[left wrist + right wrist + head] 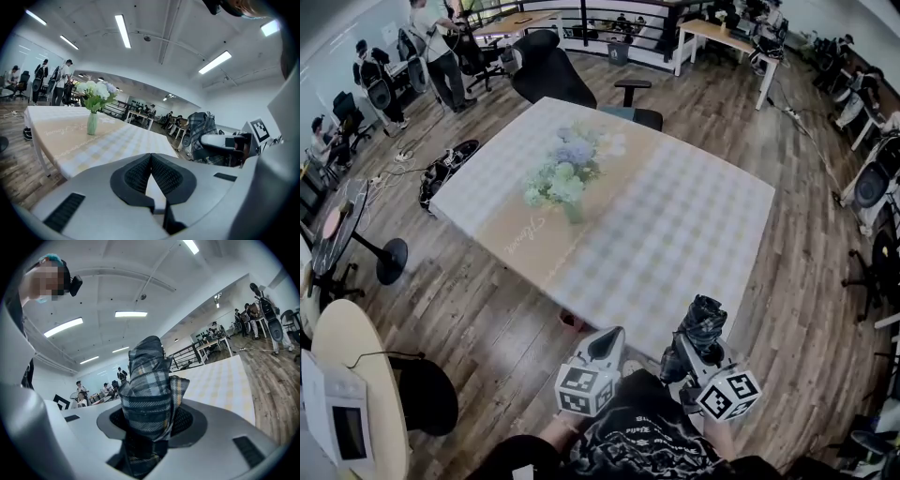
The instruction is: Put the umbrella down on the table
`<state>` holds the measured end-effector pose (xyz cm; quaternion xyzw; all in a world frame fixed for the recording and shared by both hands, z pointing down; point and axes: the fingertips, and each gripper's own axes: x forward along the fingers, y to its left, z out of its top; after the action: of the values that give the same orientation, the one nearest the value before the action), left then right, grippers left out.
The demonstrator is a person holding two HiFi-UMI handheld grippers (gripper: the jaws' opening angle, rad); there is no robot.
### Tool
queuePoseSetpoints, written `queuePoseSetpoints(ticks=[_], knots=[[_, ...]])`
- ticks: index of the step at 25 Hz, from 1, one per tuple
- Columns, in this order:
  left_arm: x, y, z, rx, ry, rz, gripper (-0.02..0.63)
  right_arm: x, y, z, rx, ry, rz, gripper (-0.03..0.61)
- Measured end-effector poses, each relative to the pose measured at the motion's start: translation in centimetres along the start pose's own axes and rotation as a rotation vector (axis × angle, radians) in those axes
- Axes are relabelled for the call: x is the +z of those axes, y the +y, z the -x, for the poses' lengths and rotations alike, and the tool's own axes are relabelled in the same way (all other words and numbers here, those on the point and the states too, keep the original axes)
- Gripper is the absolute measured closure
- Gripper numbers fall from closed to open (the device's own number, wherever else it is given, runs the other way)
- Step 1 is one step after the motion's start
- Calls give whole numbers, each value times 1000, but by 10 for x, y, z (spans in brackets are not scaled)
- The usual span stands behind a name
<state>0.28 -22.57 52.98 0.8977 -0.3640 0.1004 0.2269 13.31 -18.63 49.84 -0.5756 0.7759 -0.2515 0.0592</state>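
Note:
My right gripper (688, 351) is shut on a folded plaid umbrella (704, 325), which sticks up out of its jaws just off the near edge of the table (703, 234). In the right gripper view the umbrella (149, 385) fills the gap between the pads of that gripper (150, 423), with the checked tablecloth (220, 378) beyond it. The left gripper (607, 341) sits beside it to the left, jaws together and holding nothing. From the left gripper (151, 159) view, the umbrella (201, 129) shows on the right.
A vase of pale flowers (564, 173) stands in the middle of the table. A black office chair (551, 73) is at the far side. A round white table (358, 375) and a fan on a stand (342, 234) are at the left. People stand at the back left.

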Motion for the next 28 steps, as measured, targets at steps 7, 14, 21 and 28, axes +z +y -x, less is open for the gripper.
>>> queuePoseSetpoints(ticks=[7, 14, 21, 28], knots=[[24, 7, -14, 69, -42, -21, 595, 19, -21, -20, -13, 40, -18, 384], [35, 14, -31, 148, -69, -49, 595, 44, -60, -51, -44, 119, 35, 385], [32, 17, -39, 166, -82, -89, 595, 59, -82, -84, -46, 182, 60, 385], [51, 11, -61, 169, -70, -136, 595, 81, -117, -144, -32, 289, -4, 385]])
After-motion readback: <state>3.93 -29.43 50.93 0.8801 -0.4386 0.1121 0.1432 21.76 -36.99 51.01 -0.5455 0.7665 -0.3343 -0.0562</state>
